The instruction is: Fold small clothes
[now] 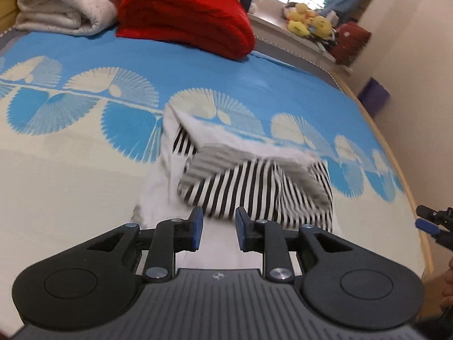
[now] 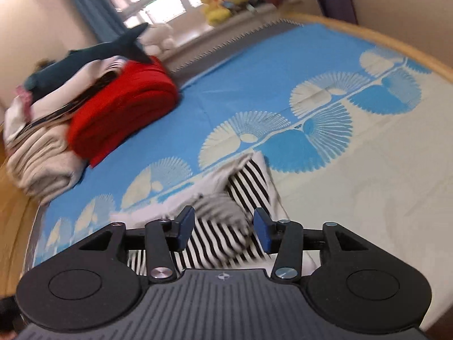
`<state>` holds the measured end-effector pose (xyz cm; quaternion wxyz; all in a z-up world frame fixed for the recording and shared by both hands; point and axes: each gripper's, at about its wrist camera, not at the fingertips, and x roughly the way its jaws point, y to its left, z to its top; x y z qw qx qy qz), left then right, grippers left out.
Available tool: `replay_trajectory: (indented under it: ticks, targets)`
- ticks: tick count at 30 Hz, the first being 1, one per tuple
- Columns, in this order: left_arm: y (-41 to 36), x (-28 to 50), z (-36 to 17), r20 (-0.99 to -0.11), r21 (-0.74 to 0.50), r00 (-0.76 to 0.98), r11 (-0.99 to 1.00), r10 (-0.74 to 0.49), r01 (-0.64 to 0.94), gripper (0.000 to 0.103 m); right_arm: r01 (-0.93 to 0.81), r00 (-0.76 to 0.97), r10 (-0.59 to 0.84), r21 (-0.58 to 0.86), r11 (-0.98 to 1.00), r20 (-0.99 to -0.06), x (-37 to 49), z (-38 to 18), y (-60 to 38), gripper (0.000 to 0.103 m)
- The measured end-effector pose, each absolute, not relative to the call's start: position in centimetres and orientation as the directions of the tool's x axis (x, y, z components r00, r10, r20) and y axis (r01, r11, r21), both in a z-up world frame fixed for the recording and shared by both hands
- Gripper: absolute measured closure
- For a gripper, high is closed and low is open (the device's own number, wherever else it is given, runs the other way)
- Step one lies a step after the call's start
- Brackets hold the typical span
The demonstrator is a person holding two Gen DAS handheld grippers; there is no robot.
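Note:
A small garment point(image 1: 254, 184) with black and white stripes and white panels lies crumpled on the blue and cream bedcover point(image 1: 85, 170), part of it blurred. My left gripper point(image 1: 219, 221) hovers just in front of its near edge, jaws apart, with nothing pressed between the blue pads. In the right wrist view the same garment point(image 2: 249, 181) lies under and beyond my right gripper point(image 2: 223, 223), whose jaws stand wider apart; the striped cloth shows in the gap but the pads do not press on it. The tip of the right gripper point(image 1: 427, 221) shows at the right edge of the left wrist view.
A folded red blanket point(image 1: 187, 14) and a cream blanket point(image 1: 62, 2) are stacked at the far end of the bed, with a dark shark plush point(image 2: 93, 56) on top. Yellow plush toys point(image 1: 308, 19) sit on the window sill. The wooden bed edge point(image 1: 396, 155) runs along the right.

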<state>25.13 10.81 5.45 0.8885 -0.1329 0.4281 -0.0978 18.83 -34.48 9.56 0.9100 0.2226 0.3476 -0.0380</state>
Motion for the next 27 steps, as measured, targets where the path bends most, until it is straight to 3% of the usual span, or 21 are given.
replay_trajectory:
  ticks: [5, 7, 9, 14, 20, 23, 25, 27]
  targets:
    - [12.7, 16.3, 2.2, -0.741, -0.332, 0.618, 0.943, -0.265, 0.007, 0.076, 0.215, 0.756, 0.081, 0.364, 0.906, -0.649, 9.2, 5.8, -35.8, 0.051]
    - [13.0, 14.0, 0.2, -0.784, -0.293, 0.581, 0.956, -0.220, -0.033, 0.076, 0.288, 0.719, 0.055, 0.369, 0.884, -0.693, 6.4, 3.5, -36.3, 0.050]
    - [12.9, 12.6, -0.9, -0.804, -0.268, 0.560, 0.962, -0.197, -0.047, 0.076, 0.313, 0.718, 0.100, 0.449, 0.837, -0.689, 4.7, 2.7, -36.6, 0.052]
    - [13.1, 10.4, -0.7, -0.794, -0.268, 0.571, 0.963, -0.206, -0.026, 0.074, 0.240, 0.715, 0.058, 0.323, 0.915, -0.696, 3.4, 1.0, -35.5, 0.051]
    - [14.1, 9.1, -3.3, -0.769, -0.317, 0.598, 0.947, -0.227, -0.049, 0.055, 0.284, 0.663, 0.097, 0.369, 0.885, -0.742, 3.2, 0.0, -36.2, 0.051]
    - [14.0, 10.1, -4.7, -0.805, -0.318, 0.556, 0.942, -0.209, -0.106, 0.045, 0.255, 0.668, 0.099, 0.352, 0.901, -0.738, 3.0, -1.2, -35.9, 0.048]
    - [13.8, 10.9, -4.9, -0.793, -0.326, 0.569, 0.940, -0.216, -0.097, 0.023, 0.245, 0.658, 0.125, 0.368, 0.897, -0.742, 3.6, -3.2, -36.1, 0.048]
    - [13.4, 11.5, -5.4, -0.801, -0.301, 0.568, 0.948, -0.190, -0.106, 0.019, 0.292, 0.620, 0.107, 0.355, 0.888, -0.777, 4.9, -4.5, -36.1, 0.048]
